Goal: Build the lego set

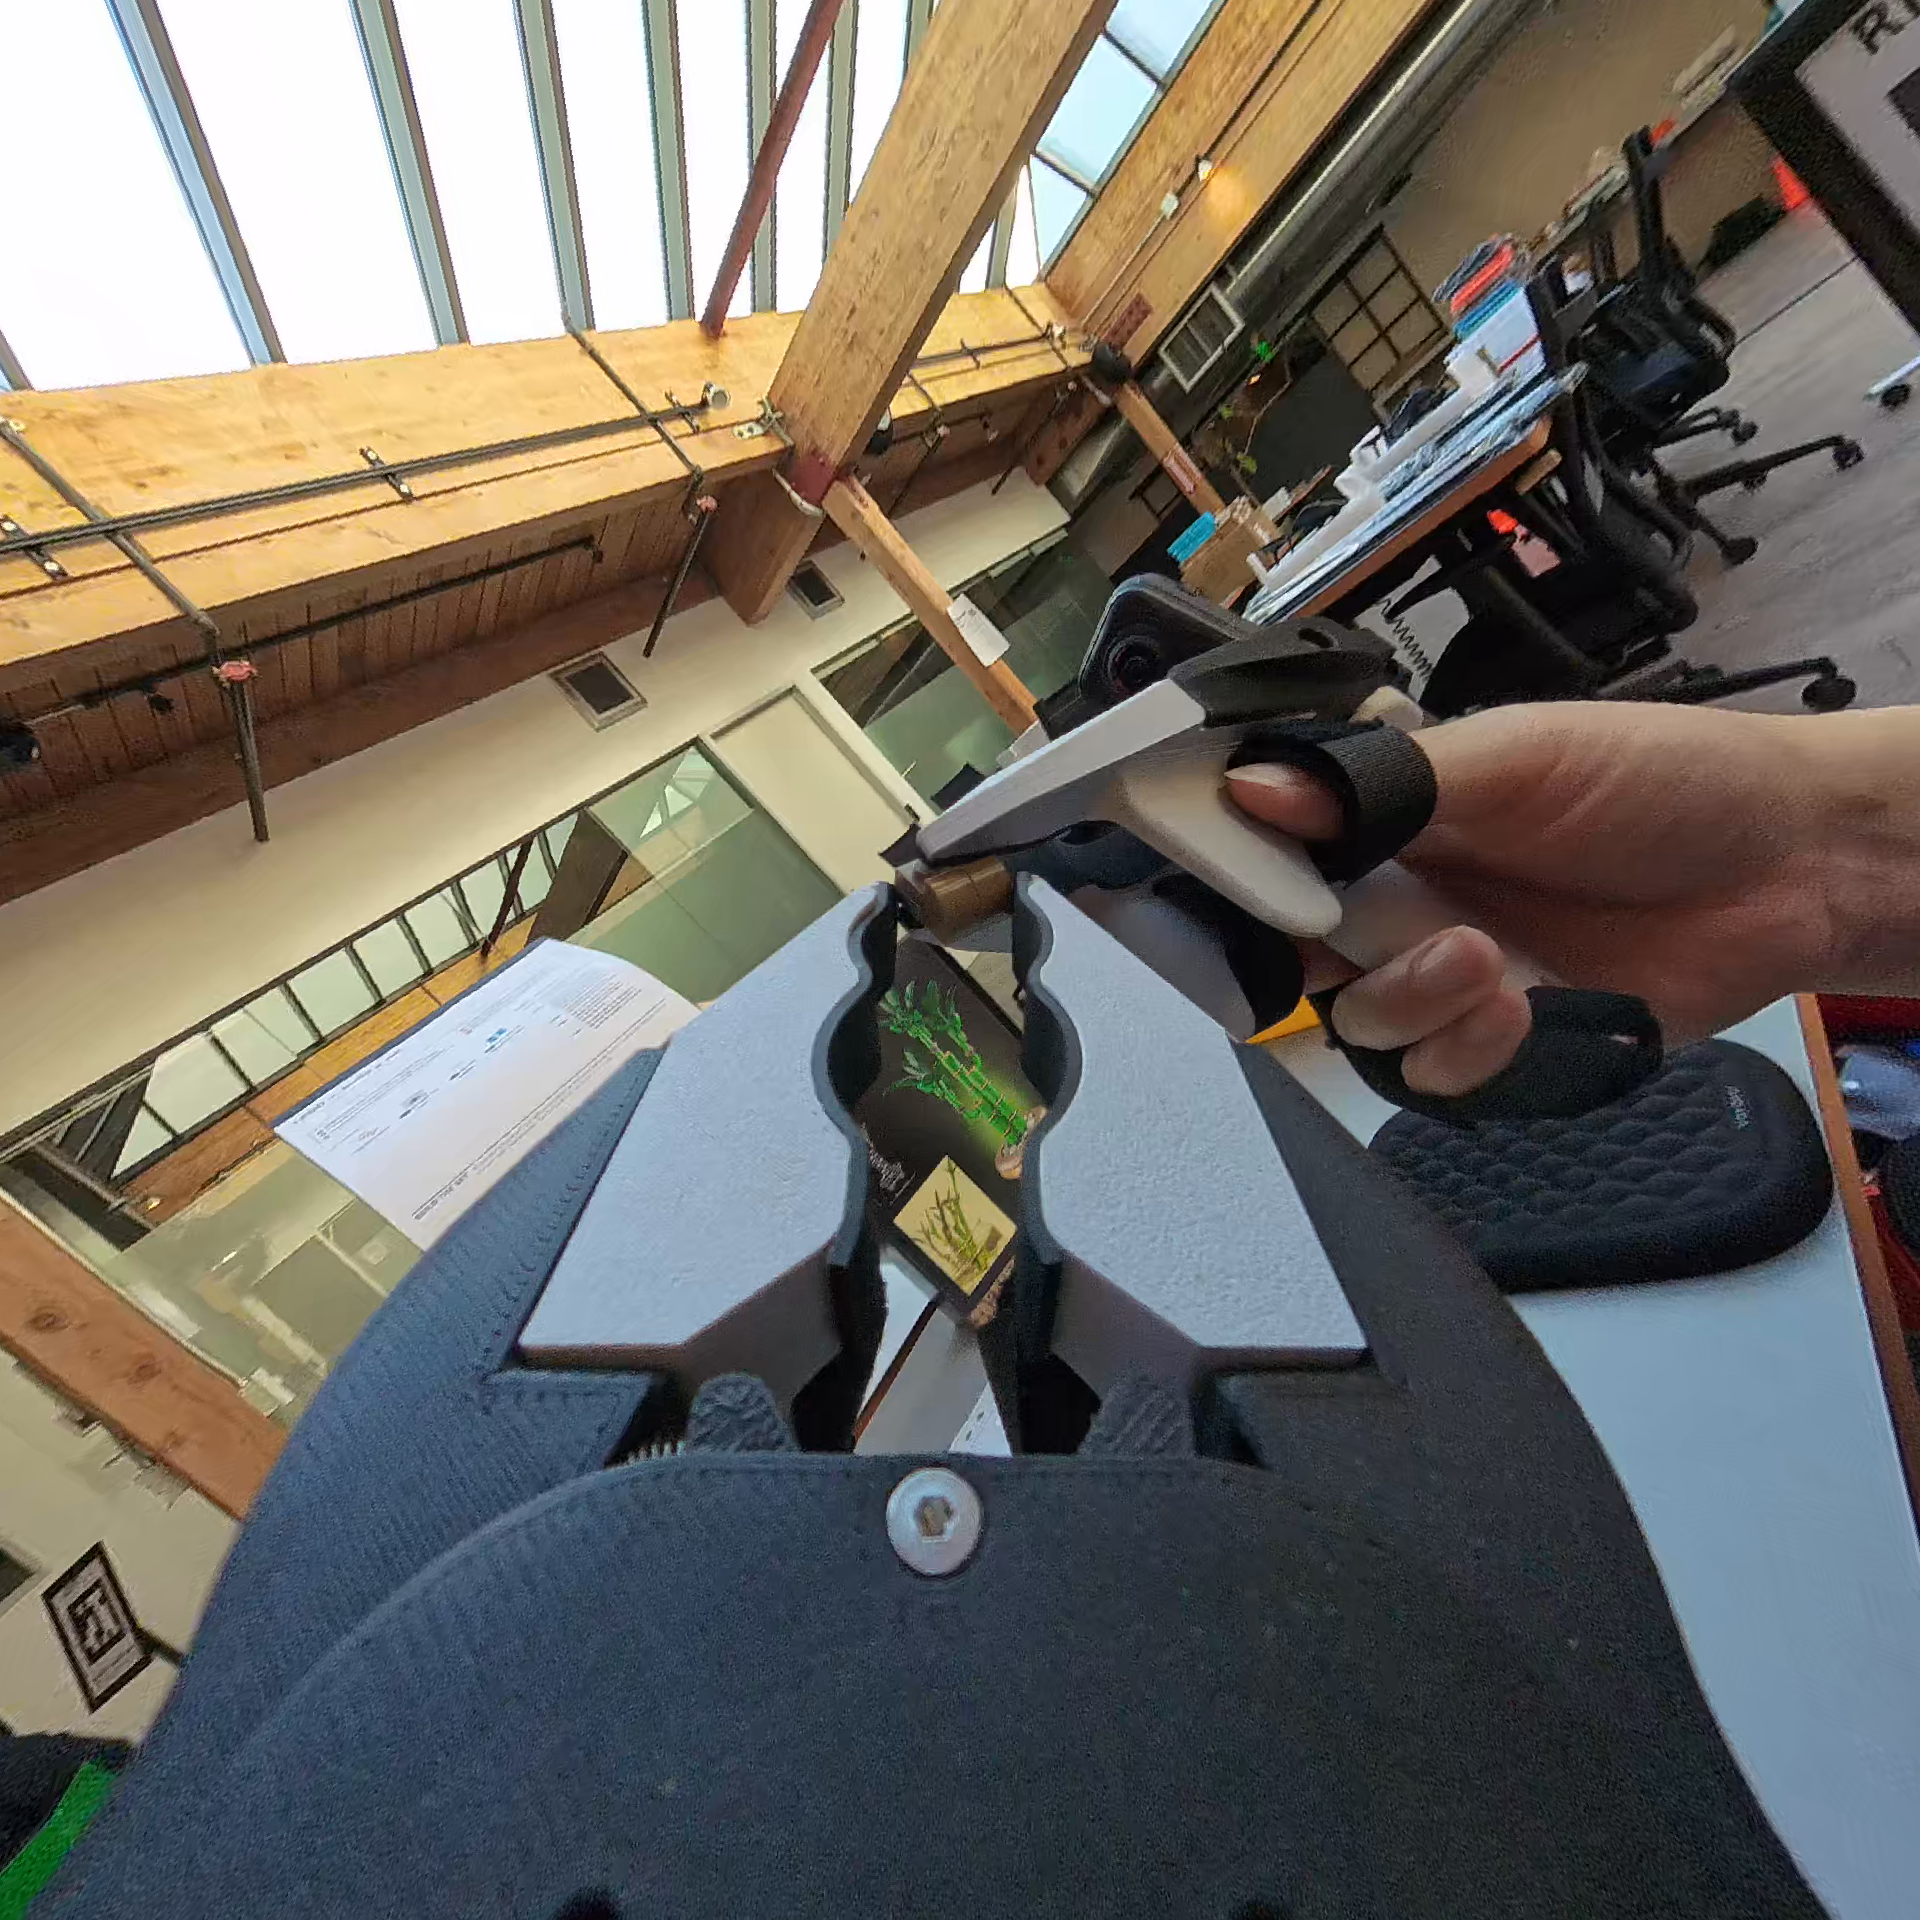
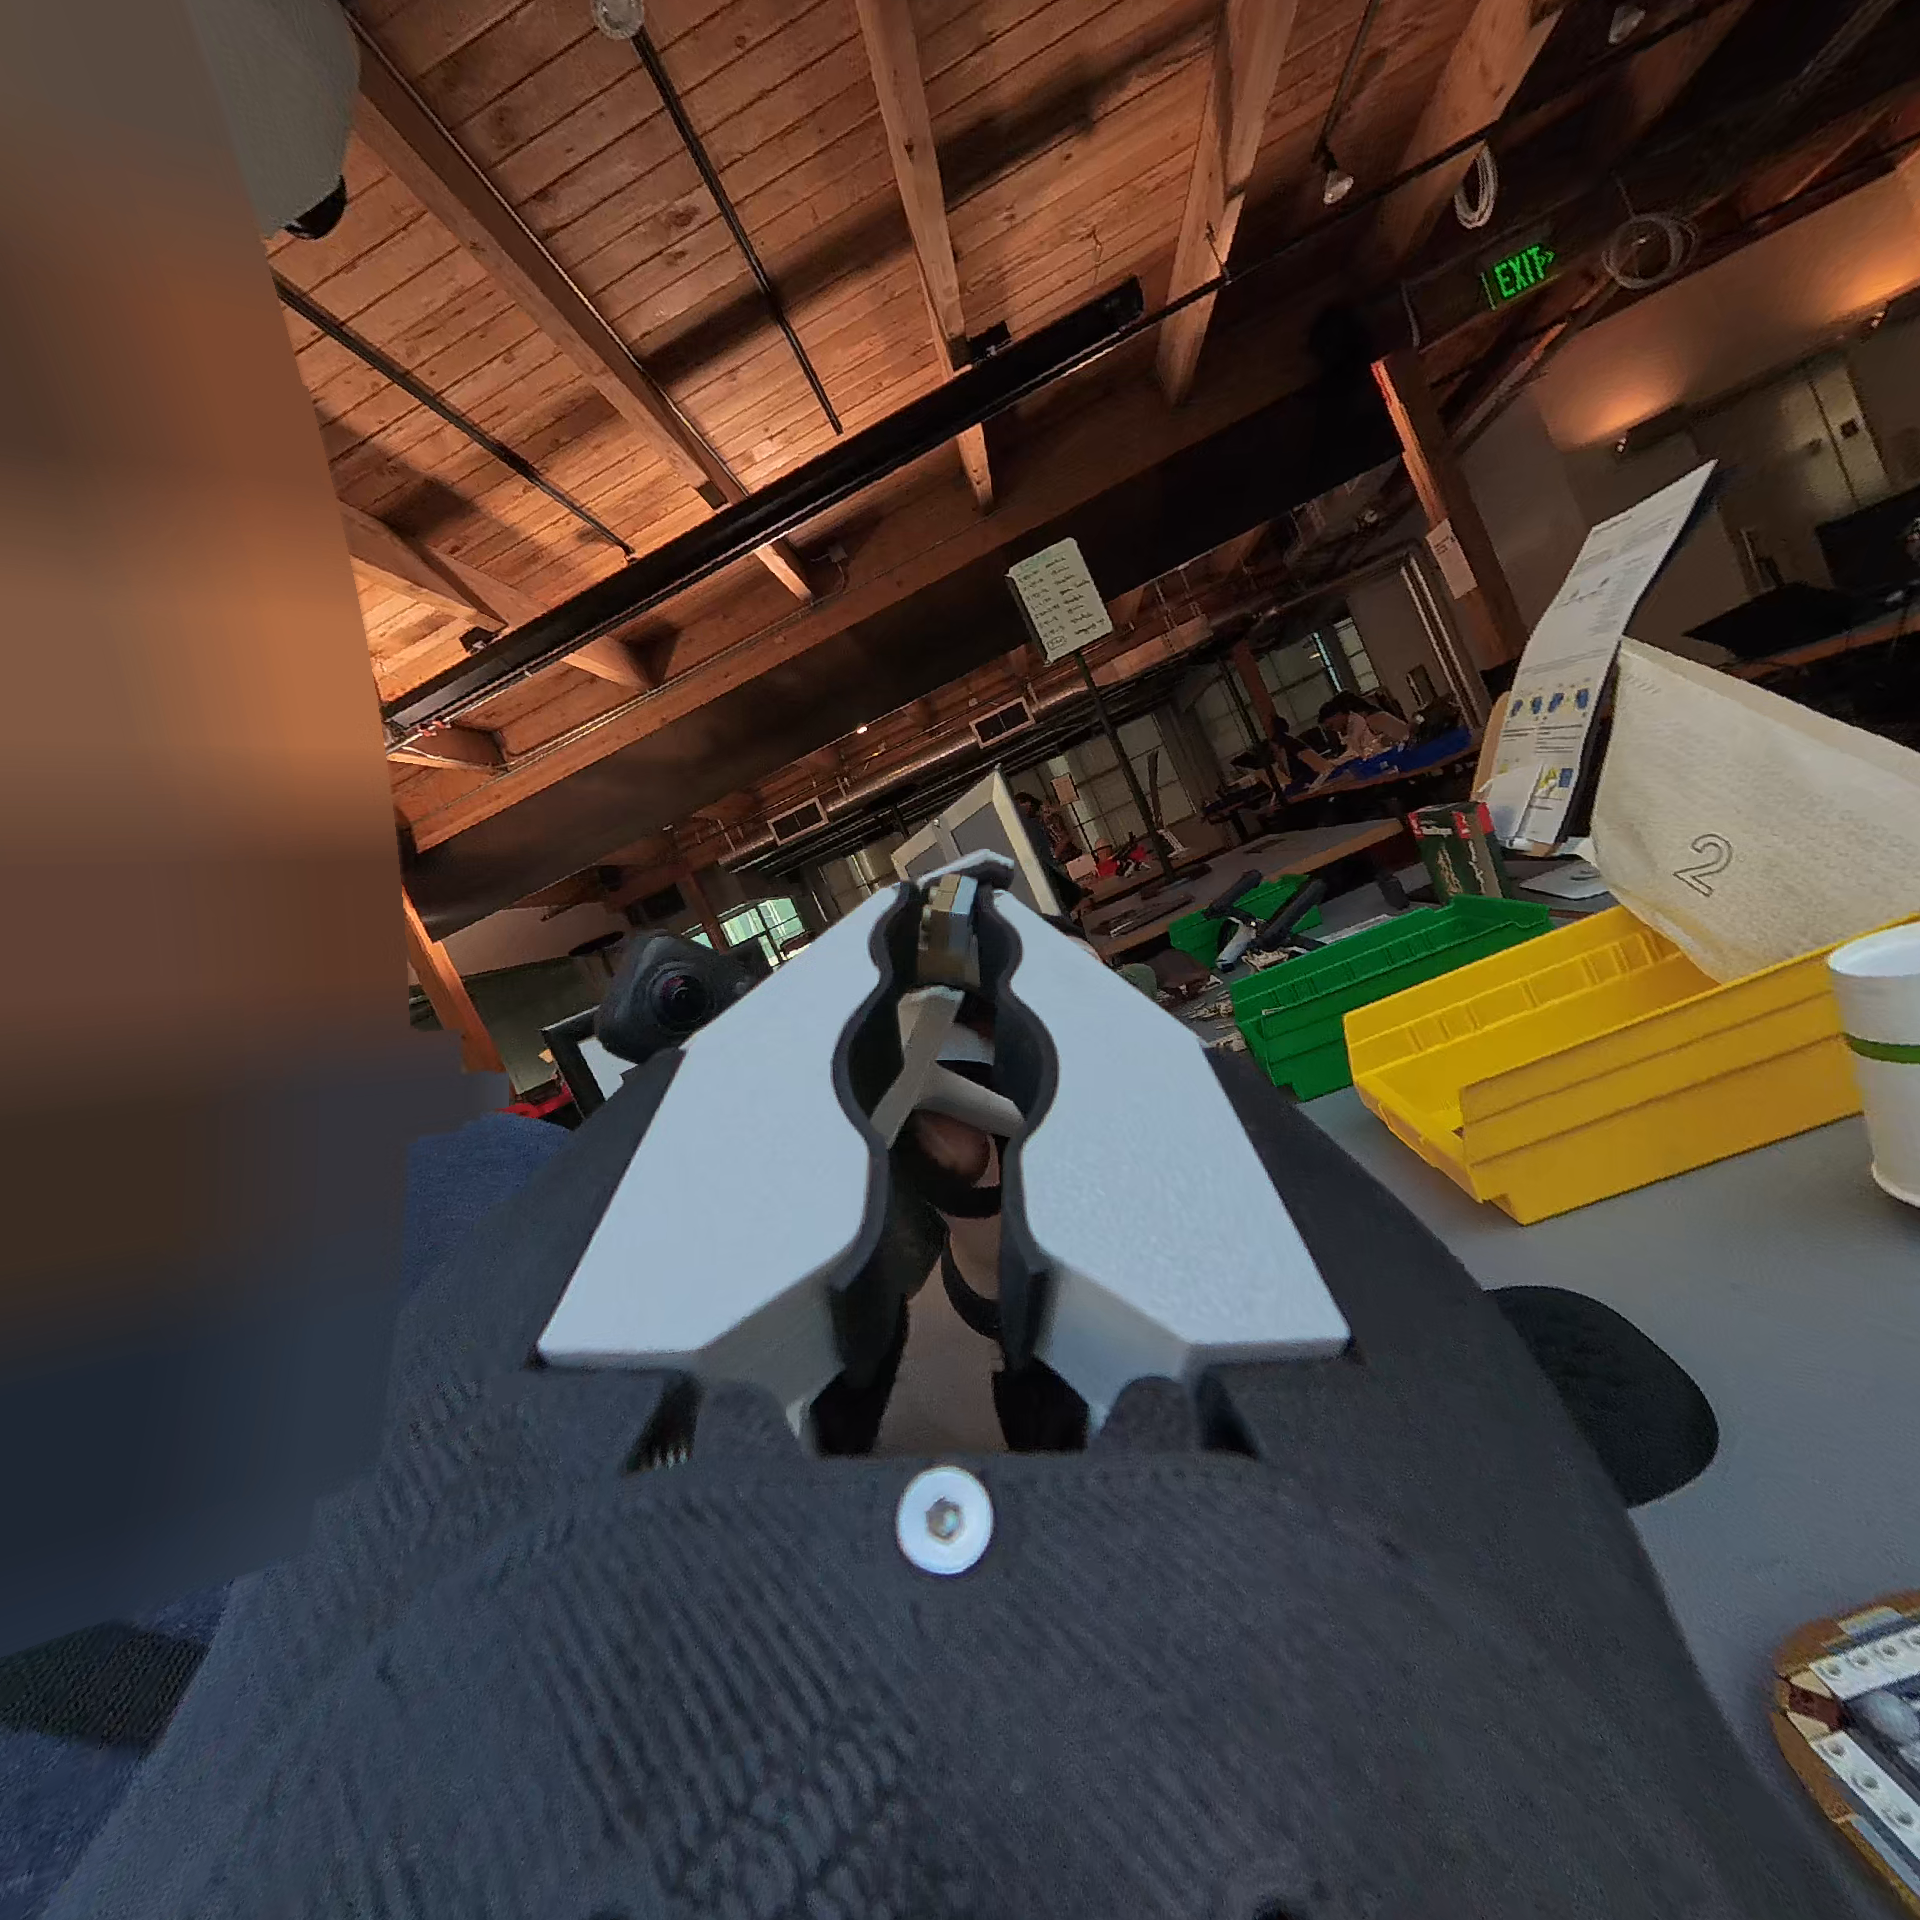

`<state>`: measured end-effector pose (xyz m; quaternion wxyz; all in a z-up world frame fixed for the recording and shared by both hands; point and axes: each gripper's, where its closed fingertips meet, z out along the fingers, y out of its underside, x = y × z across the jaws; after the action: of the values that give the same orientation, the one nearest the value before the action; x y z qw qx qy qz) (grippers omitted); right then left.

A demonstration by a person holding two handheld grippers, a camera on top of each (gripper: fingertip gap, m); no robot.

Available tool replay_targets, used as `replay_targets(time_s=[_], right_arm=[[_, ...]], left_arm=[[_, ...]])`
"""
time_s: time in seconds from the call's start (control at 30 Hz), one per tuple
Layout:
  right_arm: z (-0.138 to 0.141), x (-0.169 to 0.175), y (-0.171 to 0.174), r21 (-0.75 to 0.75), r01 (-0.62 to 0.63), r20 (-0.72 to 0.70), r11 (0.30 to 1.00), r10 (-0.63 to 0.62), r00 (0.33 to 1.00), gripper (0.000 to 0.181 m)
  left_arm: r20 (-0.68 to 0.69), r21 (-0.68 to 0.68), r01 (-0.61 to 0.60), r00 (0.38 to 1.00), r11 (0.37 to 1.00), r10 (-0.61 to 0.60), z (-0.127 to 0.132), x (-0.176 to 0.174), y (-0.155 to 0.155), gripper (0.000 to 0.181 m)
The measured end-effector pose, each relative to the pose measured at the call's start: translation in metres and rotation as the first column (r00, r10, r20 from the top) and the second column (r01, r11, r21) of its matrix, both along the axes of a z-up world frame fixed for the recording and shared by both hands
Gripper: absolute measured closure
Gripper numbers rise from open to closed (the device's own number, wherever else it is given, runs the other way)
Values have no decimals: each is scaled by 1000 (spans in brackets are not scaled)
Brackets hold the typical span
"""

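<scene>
A small brown cylindrical lego piece (image 1: 956,894) is held up in the air between both grippers. My left gripper (image 1: 958,900) has its two fingertips closed on the ends of the piece. My right gripper (image 1: 920,847), held by a hand (image 1: 1621,862), comes in from the right, and its upper finger lies on top of the piece. In the right wrist view, my right gripper (image 2: 954,891) is nearly closed with the tan-brown piece (image 2: 943,940) pinched at its tips. The left gripper's white fingers (image 2: 914,1049) show through the gap behind it.
A lego box with a bamboo picture (image 1: 956,1101) and an instruction sheet (image 1: 488,1060) stand behind on the white table (image 1: 1714,1455). A black pad (image 1: 1600,1164) lies to the right. A yellow bin (image 2: 1590,1049), green bin (image 2: 1382,956), white paper bag (image 2: 1766,821), cup (image 2: 1881,1070) and cork disc with bricks (image 2: 1849,1745) sit on the right. Both grippers' tips are close together, under 4 cm apart.
</scene>
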<state>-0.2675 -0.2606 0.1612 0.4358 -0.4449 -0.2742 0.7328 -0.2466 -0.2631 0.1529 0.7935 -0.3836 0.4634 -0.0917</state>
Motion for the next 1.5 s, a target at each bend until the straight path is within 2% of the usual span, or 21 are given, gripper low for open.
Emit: replay_targets(time_s=[0.1, 0.17, 0.2, 0.23, 0.3, 0.37, 0.43, 0.5, 0.57, 0.67, 0.8, 1.0, 1.2, 1.33, 1.5], right_arm=[[6, 5, -10, 42, -50, -28, 998, 52, 998, 146], [6, 10, -19, 201, -39, 10, 979, 38, 999, 153], [1, 11, -19, 314, 11, 61, 949, -32, 998, 153], [-3, 11, -17, 441, 73, 100, 895, -130, 986, 152], [-9, 13, -17, 678, 151, 127, 720, -317, 940, 151], [-10, 13, -24, 825, 154, 101, 544, -410, 907, 151], [-12, 11, -40, 887, 78, 116, 455, -384, 916, 154], [-13, 9, -48, 905, 10, 152, 425, -345, 926, 156], [-10, 7, -49, 915, -15, 162, 403, -332, 929, 156], [-11, 1, -54, 934, -65, 184, 351, -319, 930, 156], [-23, -12, -49, 962, -120, 211, 244, -389, 897, 155], [-18, -24, -52, 977, -84, 155, 198, -377, 913, 156], [-21, -32, -48, 982, -71, 136, 176, -389, 911, 163], [-21, -33, -45, 988, -46, 104, 148, -414, 904, 171], [-18, -34, -42, 979, -51, 129, 195, -406, 905, 170]], left_arm=[[45, 1, 65, 997, 998, -65, 4, -8, -8, 162], [62, -42, 135, 989, 990, -132, 3, -11, -12, 162], [74, -64, 179, 982, 982, -174, 2, -13, -15, 162], [89, -87, 230, 971, 969, -222, 2, -15, -18, 162], [108, -152, 358, 932, 921, -345, 0, -15, -28, 162], [157, -253, 480, 877, 840, -454, -1, -17, -34, 161], [204, -368, 590, 805, 719, -556, -6, -19, -37, 161], [255, -437, 678, 724, 591, -641, -10, -21, -42, 161], [294, -473, 733, 655, 489, -696, -13, -22, -46, 161], [351, -493, 781, 581, 383, -734, -16, -22, -48, 162], [447, -485, 850, 444, 206, -777, -10, -31, -55, 161], [522, -474, 878, 342, 67, -781, -9, -38, -55, 161], [571, -478, 878, 302, -11, -764, -13, -40, -52, 162], [640, -453, 885, 240, -106, -730, -12, -44, -49, 162], [733, -391, 884, 131, -256, -667, -12, -48, -44, 161]])
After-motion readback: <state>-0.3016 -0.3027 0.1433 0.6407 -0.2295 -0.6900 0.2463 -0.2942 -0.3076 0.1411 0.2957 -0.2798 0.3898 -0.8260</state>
